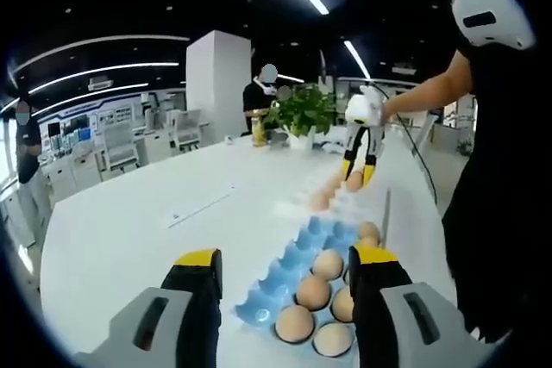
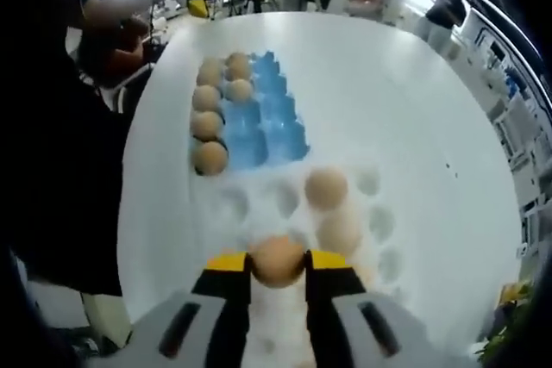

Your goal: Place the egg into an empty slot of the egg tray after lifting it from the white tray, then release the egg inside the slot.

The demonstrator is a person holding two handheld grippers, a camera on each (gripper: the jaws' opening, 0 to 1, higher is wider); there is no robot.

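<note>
Two sets of tongs are at work over a white worktop (image 1: 129, 230). In the right gripper view, the right tongs (image 2: 277, 263) are clamped on a brown egg (image 2: 277, 261), their yellow-tipped jaws pressing it from either side, just above the near end of the white tray (image 2: 259, 204). Two more eggs sit in the white tray's hollows just beyond the held one, one (image 2: 326, 188) farther off and one (image 2: 338, 232) nearer, on the right side of the tray. Past the white tray lies the blue egg tray (image 2: 276, 118), touching or almost touching it (the seam is hard to read). Five eggs show along the left side and far end of the egg tray, and its right-hand slots are bare blue.

In the left gripper view, the left tongs (image 1: 286, 269) hang with jaws wide apart and nothing between them, near the close end of the egg tray (image 1: 297, 256). Several brown eggs fill the slots on the tray's right side, among them one at the near end (image 1: 294, 322). Beyond the egg tray the white tray (image 1: 297, 204) is faint against the worktop, and the right tongs (image 1: 358, 177) stand over it at the end of the person's outstretched arm (image 1: 427, 92), gripping the egg (image 1: 354, 181). A potted green plant (image 1: 302, 114) stands at the far end of the worktop.
</note>
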